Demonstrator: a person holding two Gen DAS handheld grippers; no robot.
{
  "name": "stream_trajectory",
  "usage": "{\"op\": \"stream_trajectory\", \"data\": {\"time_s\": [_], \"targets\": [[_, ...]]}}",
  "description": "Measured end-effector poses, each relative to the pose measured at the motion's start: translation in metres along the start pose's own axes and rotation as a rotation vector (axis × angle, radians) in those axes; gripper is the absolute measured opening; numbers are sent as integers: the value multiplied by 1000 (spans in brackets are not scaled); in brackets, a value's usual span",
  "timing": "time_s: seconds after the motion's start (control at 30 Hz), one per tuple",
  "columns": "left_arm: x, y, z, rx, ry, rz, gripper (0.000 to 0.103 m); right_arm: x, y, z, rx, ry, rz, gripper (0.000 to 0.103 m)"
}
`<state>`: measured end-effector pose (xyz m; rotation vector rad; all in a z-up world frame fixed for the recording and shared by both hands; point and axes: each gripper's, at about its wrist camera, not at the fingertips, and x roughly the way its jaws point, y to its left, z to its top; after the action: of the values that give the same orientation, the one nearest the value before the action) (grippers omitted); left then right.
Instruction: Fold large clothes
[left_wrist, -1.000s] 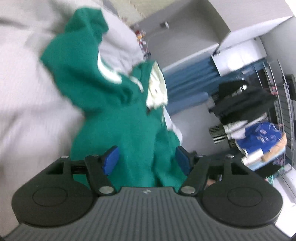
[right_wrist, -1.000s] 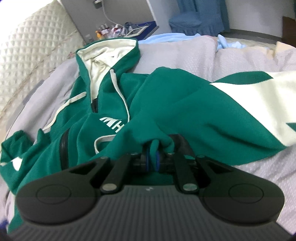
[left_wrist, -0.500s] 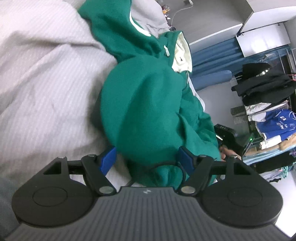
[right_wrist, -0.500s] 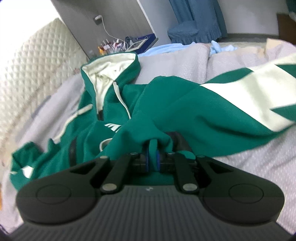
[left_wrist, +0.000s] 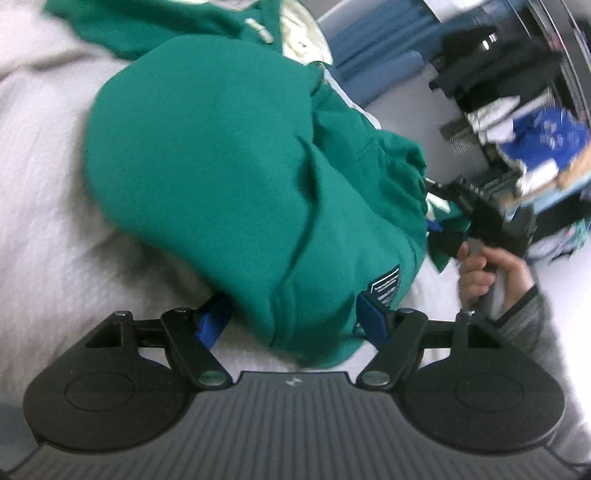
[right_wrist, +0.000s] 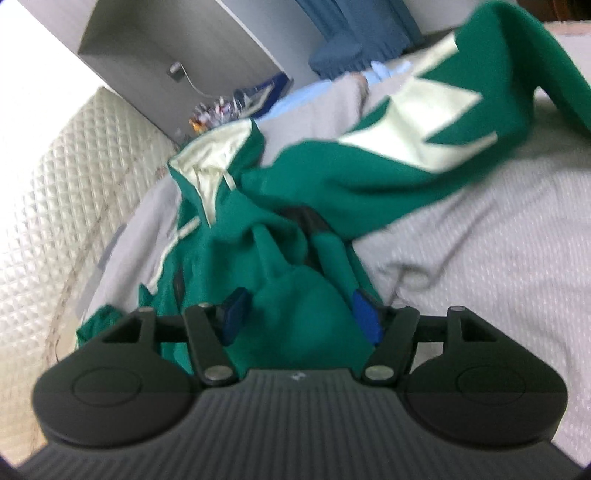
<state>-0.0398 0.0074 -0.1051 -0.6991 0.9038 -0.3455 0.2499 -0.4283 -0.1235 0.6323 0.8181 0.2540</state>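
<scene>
Fingers (right_wrist: 364, 314) just opened, straddling the rumpled, soft green hoodie (right_wrist: 295, 325).

A home bedroom: a bed (right_wrist: 480, 240) with quilted headboard (right_wrist: 66, 192), and shelves of stacked clothes (left_wrist: 517, 122).

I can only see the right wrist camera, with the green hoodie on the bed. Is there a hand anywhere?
Observer: Yes. The left wrist view shows a hand in a grey sleeve, gripping a black handle beside the green hoodie.
Operator: Does the hoodie have a tag?
Observer: A small black label sits near its hem.
Operator: What's behind the hoodie over there?
Observer: A rack of clothes, with something blue and white on it.
</scene>
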Motion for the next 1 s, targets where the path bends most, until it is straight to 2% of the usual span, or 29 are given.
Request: {"op": "stream_trajectory", "data": {"time_s": [0.07,0.13,0.2,0.23,0.27,0.3,0.33,0.37,0.43,0.5,0.57,0.6,0.7,0.83,0.93,1.0], "targets": [[6,-5,1,35,-28,7,78,5,-2,0,4,20,0,75],[12,-7,5,61,-60,48,77,15,-2,-1,-16,60,7,75],[16,-6,9,59,-72,45,74,21,-1,-1,-53,72,6,77],[17,-6,11,51,-73,34,61,24,-2,-2,-66,81,8,80],[18,-5,12,45,-74,28,42,27,-3,-2,-69,100,13,83],[19,-2,12,38,-75,27,33,31,-6,-4,-63,131,21,84],[19,-2,14,29,-75,15,16,36,-8,-6,-54,177,22,83],[18,-1,14,19,-79,-7,11,40,-9,-9,-46,227,10,83],[9,3,18,2,-103,-39,9,42,-2,-16,-84,279,2,83],[-5,4,24,-18,-136,-76,8,34,9,-17,-127,290,21,75],[-27,6,31,-46,-184,-113,8,19,20,-17,-140,285,67,41],[-40,8,36,-66,-208,-137,8,8,27,-16,-168,267,69,33],[-75,11,54,-108,-238,-201,8,-31,55,-13,-273,218,104,28],[-122,8,82,-148,-232,-257,8,-95,101,-8,-443,180,122,27],[-149,6,94,-189,-197,-275,8,-138,124,-11,-557,190,120,26],[-165,9,98,-209,-160,-253,8,-159,136,-23,-638,216,104,26]]}}
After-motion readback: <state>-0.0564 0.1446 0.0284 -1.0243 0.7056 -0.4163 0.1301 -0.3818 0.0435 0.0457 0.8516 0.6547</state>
